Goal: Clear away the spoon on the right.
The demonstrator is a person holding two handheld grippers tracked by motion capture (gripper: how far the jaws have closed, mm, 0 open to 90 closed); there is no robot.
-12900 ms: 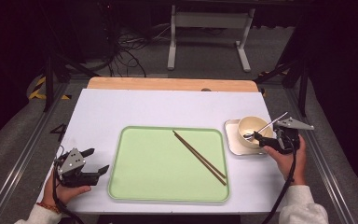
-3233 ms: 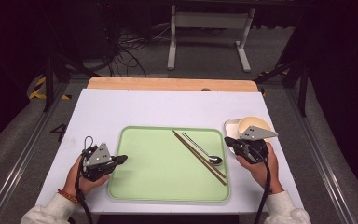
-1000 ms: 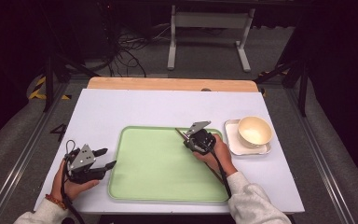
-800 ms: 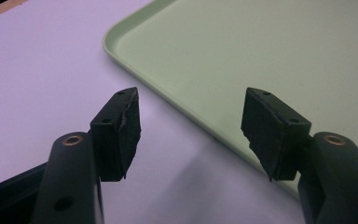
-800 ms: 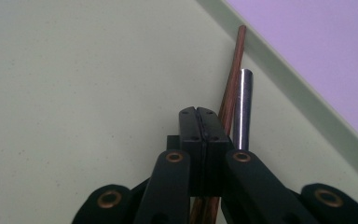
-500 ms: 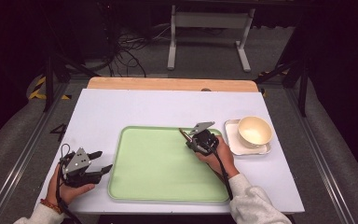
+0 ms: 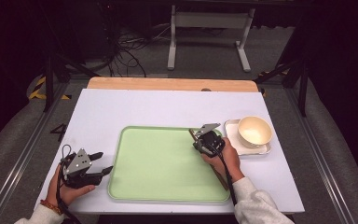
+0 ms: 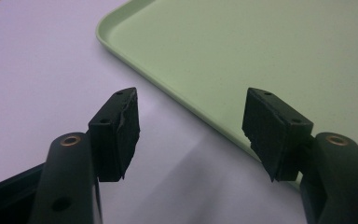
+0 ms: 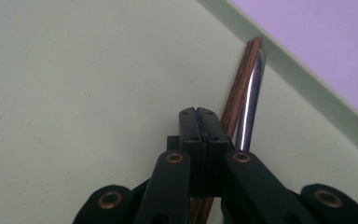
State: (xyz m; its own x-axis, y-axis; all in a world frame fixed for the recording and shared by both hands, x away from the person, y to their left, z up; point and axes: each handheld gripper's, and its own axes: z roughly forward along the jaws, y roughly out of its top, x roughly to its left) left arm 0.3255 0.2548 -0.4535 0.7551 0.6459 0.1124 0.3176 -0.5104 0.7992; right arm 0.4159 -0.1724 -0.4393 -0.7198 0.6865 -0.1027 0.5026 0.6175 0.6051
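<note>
- From above, I see the white table [image 7: 168, 105] with a green tray [image 7: 163, 163] in the middle and a cream bowl [image 7: 255, 131] on a small plate [image 7: 233, 135] just beside the tray's right edge.
- My right claw [image 7: 199, 140] sits over the tray's far right corner. Its own camera adds what the high view cannot: brown chopsticks [image 9: 242, 84] and a metal spoon handle [image 9: 251, 102] lie side by side along the tray's rim.
- My right claw [image 9: 199, 114] is clenched, pads together with nothing between them. The chopsticks and handle run just beside its right side and pass under it.
- My left claw [image 7: 100, 163] rests at the table's near left, by the tray's left edge.
- Its camera shows my left claw [image 8: 191, 126] released, jaws apart over bare table and the tray's rim [image 8: 168, 88].
- The tray's middle and left lie bare, leaving wide room.
</note>
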